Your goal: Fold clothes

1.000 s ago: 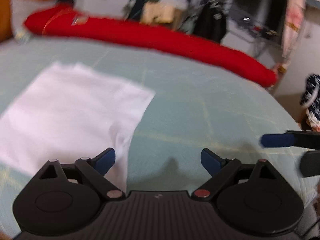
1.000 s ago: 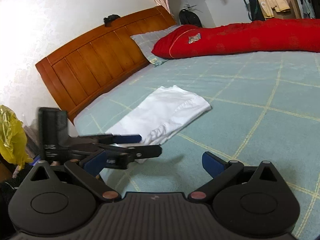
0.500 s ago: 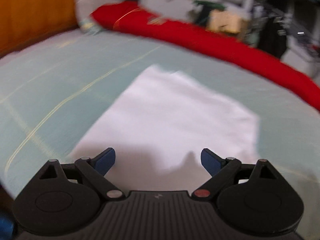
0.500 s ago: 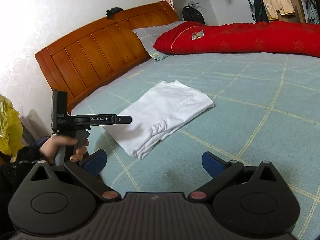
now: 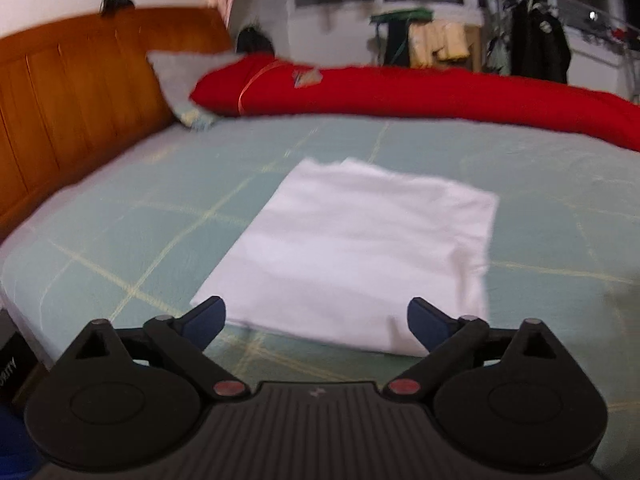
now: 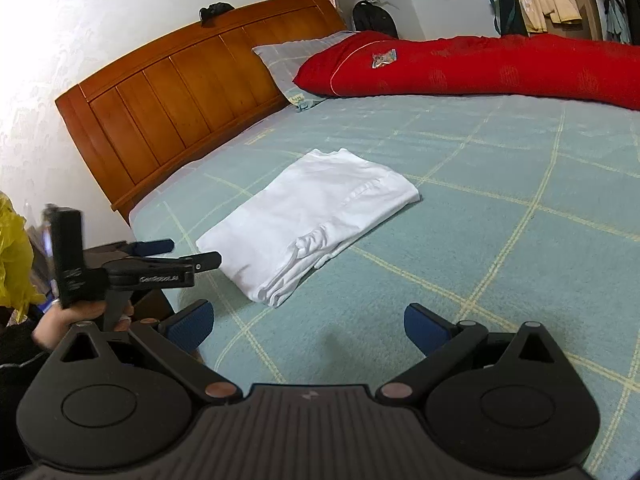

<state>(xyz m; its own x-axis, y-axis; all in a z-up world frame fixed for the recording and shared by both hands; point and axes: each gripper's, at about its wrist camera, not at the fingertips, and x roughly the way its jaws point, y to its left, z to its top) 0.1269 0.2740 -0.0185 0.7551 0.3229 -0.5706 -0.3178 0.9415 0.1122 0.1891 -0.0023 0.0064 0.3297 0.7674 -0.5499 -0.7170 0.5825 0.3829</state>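
Step in hand, as judged: the fold looks finished or nearly so. The white cotton garment (image 6: 312, 216) lies as a flat rectangular packet on the pale green quilted bedcover with yellow grid lines (image 6: 500, 184), toward the headboard side of the bed, well clear of the long red padded bolster (image 6: 480, 68) along the far edge.

Left gripper (image 5: 316, 320): jaws have just been opening and stand wide, nothing between them; the blue pads frame the packet's near edge without touching it. In the right wrist view it sits just off that near corner, gripped by the person's hand (image 6: 76, 316). Right gripper (image 6: 306, 322): jaws wide, empty, over bare bedcover short of the garment.

Materials: cloth is thin, soft, matte; top face smooth. The near right edge shows several stacked layers, with a bunched sleeve or hem (image 6: 312, 240) bulging out of the side. Bedcover is textured, with some grip. Headboard of orange-brown slatted wood (image 6: 180, 92) stands behind; a grey checked pillow (image 6: 288, 56) leans against it.

Next move, as judged: either tuck that loose bulge and press the layers flat, or pinch the near edge with both jaws for one more fold. Thin layers will slide, so a grip must catch all plies.
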